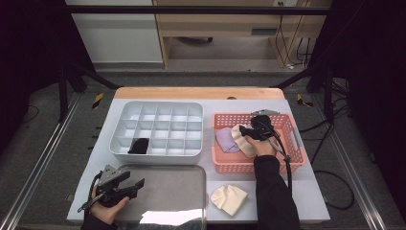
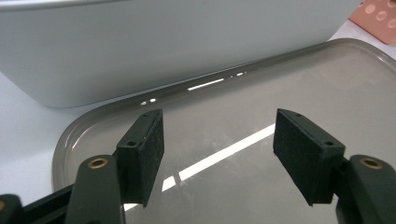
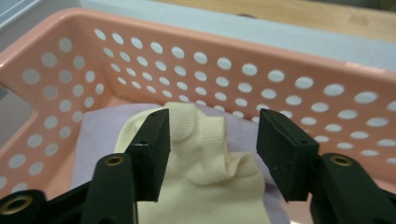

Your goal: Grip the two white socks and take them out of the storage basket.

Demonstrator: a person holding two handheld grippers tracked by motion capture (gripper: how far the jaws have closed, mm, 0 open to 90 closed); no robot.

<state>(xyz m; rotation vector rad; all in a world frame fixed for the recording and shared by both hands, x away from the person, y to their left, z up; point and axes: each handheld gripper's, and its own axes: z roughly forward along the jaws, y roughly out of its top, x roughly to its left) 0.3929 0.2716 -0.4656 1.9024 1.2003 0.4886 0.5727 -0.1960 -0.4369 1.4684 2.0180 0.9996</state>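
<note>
Grey floor (image 1: 43, 143), black frame rails (image 1: 191, 9), possibly wooden cabinet (image 1: 215, 28) behind.

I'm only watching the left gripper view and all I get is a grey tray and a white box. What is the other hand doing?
Observer: The right gripper is inside a pink basket, its jaws open around a cream sock and not pressing on it.
Operator: Anything else in that basket?
Observer: A lilac cloth lies under the sock.
Operator: Is the white box empty?
Observer: No, the white box has many compartments, and a black item sits in a front one.
Operator: More socks around?
Observer: Another cream sock lies on the table, right of the tray.
</note>
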